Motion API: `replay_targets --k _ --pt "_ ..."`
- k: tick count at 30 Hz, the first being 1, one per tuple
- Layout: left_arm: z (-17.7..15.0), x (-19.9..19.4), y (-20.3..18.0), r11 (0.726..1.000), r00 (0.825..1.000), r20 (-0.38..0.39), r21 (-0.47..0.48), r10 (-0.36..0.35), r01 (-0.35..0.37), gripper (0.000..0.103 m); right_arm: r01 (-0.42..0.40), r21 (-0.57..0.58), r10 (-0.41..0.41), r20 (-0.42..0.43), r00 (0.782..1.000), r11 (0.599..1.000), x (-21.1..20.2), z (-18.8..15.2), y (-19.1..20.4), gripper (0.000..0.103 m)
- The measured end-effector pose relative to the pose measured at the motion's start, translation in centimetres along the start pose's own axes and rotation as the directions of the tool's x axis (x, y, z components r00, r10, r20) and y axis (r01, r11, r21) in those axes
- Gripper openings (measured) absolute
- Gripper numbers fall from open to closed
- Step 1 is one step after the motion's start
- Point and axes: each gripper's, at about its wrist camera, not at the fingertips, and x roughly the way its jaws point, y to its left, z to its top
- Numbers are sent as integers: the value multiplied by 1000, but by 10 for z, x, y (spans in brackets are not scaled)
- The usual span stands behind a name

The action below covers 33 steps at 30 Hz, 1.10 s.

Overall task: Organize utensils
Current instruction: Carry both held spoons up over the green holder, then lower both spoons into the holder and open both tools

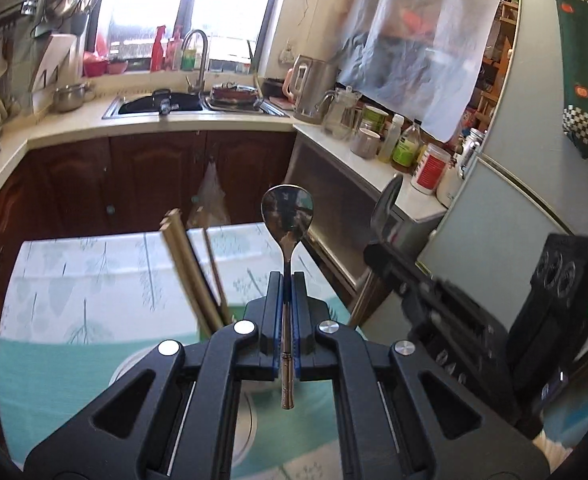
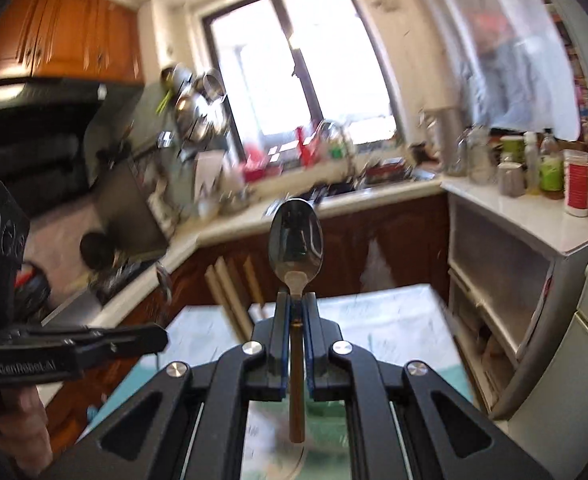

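My left gripper [image 1: 288,278] is shut on a metal spoon [image 1: 287,210], bowl up and forward, handle end hanging back between the jaws. My right gripper [image 2: 296,300] is shut on a second metal spoon [image 2: 295,242], held the same way. Both are raised above the table with the patterned cloth [image 1: 94,272]. Several wooden chopsticks [image 1: 192,268] stand tilted just left of the left gripper; they also show in the right wrist view [image 2: 230,292]. The right gripper's body [image 1: 454,312] shows at the right of the left wrist view, and the left gripper's body [image 2: 70,346] at the left of the right wrist view.
A round metal lid or plate [image 1: 250,416] lies on the cloth under the left gripper. Behind are the sink [image 1: 162,106], a counter with a kettle [image 1: 312,88], jars and bottles [image 1: 408,148], and a fridge [image 1: 506,216] at the right. The right wrist view is motion-blurred.
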Motion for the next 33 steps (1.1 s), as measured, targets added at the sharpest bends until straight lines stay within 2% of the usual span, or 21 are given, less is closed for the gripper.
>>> replay_targets --k 5,9,14,18,22,25,31,33 --pt "8 67 -12 999 999 -2 11 32 -32 2 1 30 -3 55 998 1000 19 -4 -26 6" --pt "0 108 -4 999 999 -9 -12 41 -41 2 -5 55 3 40 999 998 42 -19 -45 6" --pt "-14 134 8 999 999 -5 -24 44 -44 2 -28 25 28 8 1000 999 55 -28 -55 6" --pt "-22 137 12 999 999 -4 -3 40 -40 3 -71 -14 70 -41 997 997 60 -35 -55 6" --pt "-28 130 15 999 998 -34 -6 45 -45 3 -76 -61 70 -91 993 995 58 -40 -51 6" --pt "-31 116 19 999 998 -44 -17 42 -43 3 -79 -70 71 -110 991 994 54 -40 -49 6" --pt "-43 67 25 999 999 -39 -17 28 -29 3 -60 -59 55 -87 995 996 35 -37 -47 6" --pt "-48 53 25 999 998 -47 -6 44 -44 6 -46 -62 40 -92 995 997 30 -38 -44 6"
